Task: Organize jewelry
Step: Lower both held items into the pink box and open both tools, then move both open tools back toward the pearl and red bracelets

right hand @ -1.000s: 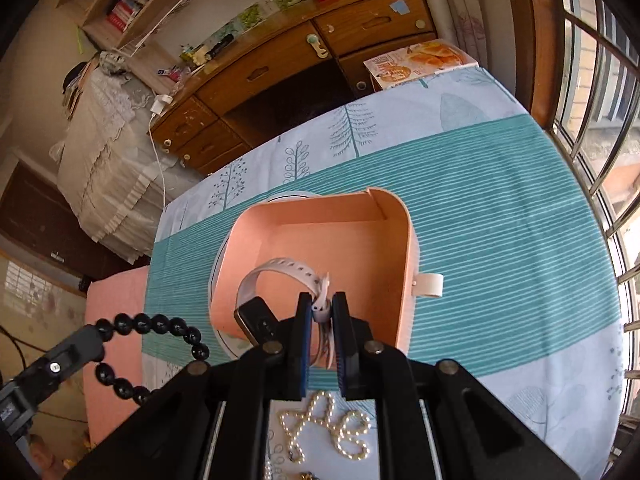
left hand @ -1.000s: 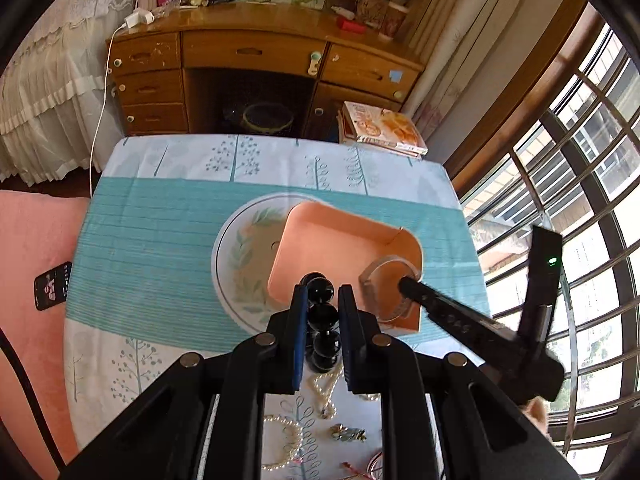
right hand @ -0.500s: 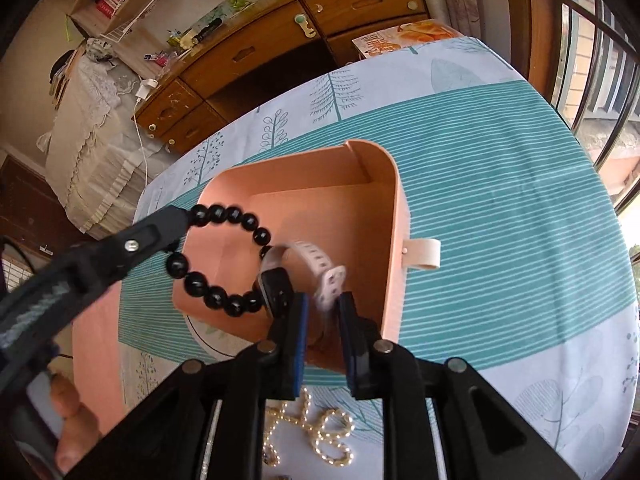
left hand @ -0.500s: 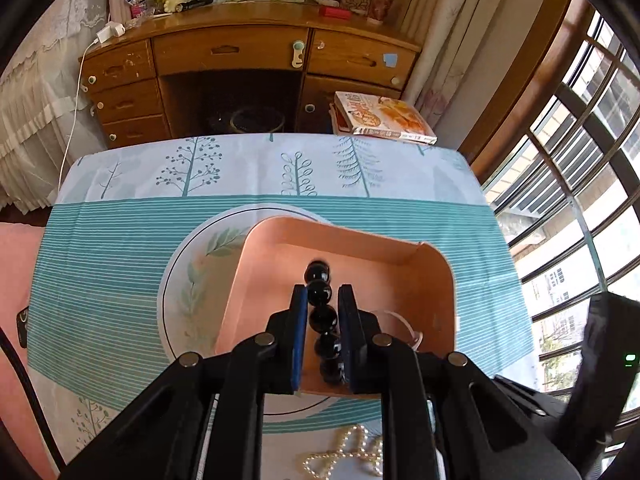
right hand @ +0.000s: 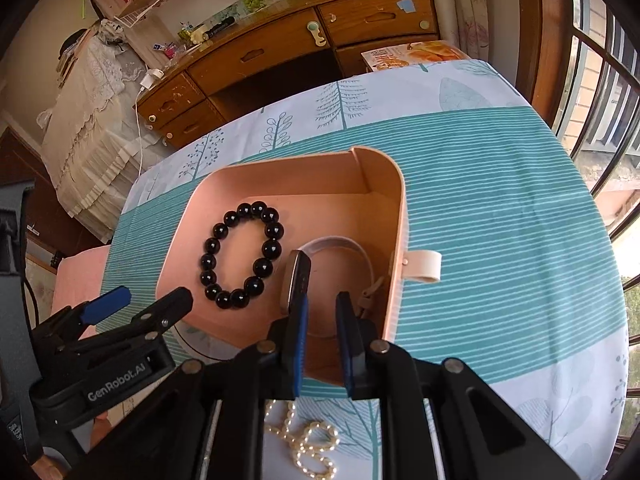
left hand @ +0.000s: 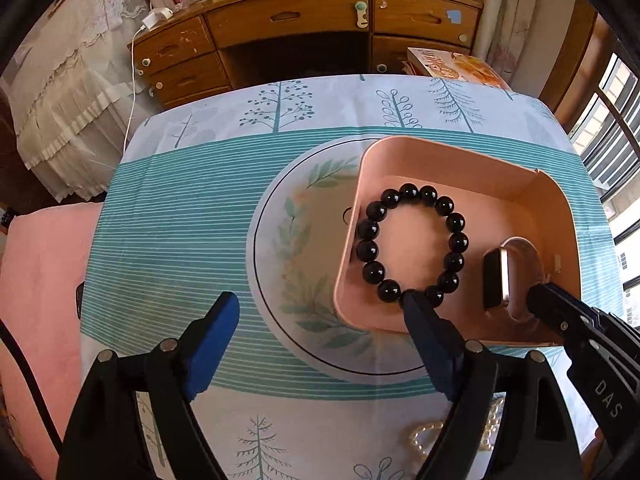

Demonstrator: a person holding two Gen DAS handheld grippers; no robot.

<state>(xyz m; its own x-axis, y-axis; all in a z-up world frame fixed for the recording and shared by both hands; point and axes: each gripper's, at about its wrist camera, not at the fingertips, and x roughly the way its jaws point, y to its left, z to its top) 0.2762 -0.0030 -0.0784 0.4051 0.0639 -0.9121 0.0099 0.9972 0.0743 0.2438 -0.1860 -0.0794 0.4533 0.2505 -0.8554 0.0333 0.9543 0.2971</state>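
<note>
A black bead bracelet [left hand: 408, 192] [right hand: 272, 249] lies flat on the floor of the pink box [left hand: 460, 152] [right hand: 288, 164], left half. My left gripper [left hand: 320, 300] [right hand: 152, 300] is over the box's near left corner, its jaws opening wide, and they hold nothing; one fingertip is at the bracelet's near beads. A watch [left hand: 496, 280] [right hand: 298, 276] with a pale strap stands on edge in the right half. My right gripper [right hand: 322, 304] [left hand: 540, 294] is just behind it, jaws closing across a narrow gap with only box floor between them.
The box sits on a leaf-pattern plate [left hand: 272, 240] on a teal striped tablecloth. A pearl necklace [right hand: 304, 440] [left hand: 432, 436] lies near the table's front edge. A wooden desk [left hand: 320, 12] and a magazine [left hand: 460, 64] are beyond the table; windows are on the right.
My left gripper came down over the box, opened and let go of the bracelet, which now lies in the box. The right gripper's jaws parted and the watch rests in the box.
</note>
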